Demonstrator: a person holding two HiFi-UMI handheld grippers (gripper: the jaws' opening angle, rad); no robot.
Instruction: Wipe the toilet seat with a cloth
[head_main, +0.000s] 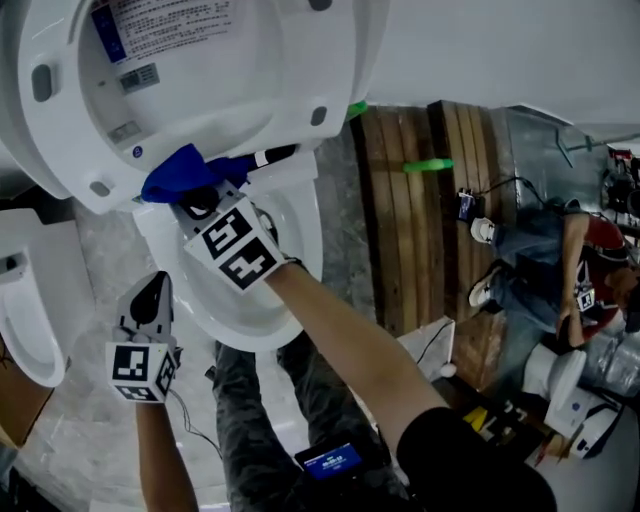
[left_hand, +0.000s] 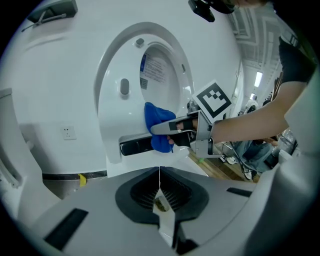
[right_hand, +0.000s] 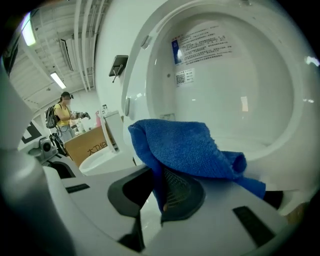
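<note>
A white toilet stands with its seat (head_main: 335, 70) and lid raised, the bowl rim (head_main: 305, 250) below them. My right gripper (head_main: 205, 195) is shut on a blue cloth (head_main: 180, 172), which it holds against the lower edge of the raised seat, by the hinge. In the right gripper view the cloth (right_hand: 185, 145) drapes over the shut jaws of the right gripper (right_hand: 159, 200), with the seat (right_hand: 145, 65) just behind. My left gripper (head_main: 152, 298) hangs lower left of the bowl, shut and empty. The left gripper (left_hand: 160, 192) looks at the cloth (left_hand: 156, 122) and seat (left_hand: 107, 85).
Another white fixture (head_main: 25, 320) stands at the left. Wooden planks (head_main: 400, 220) cover the floor to the right of the toilet, and a person (head_main: 560, 270) sits beyond them among white parts. A cardboard box (right_hand: 90, 142) and a standing person (right_hand: 65, 117) are farther off.
</note>
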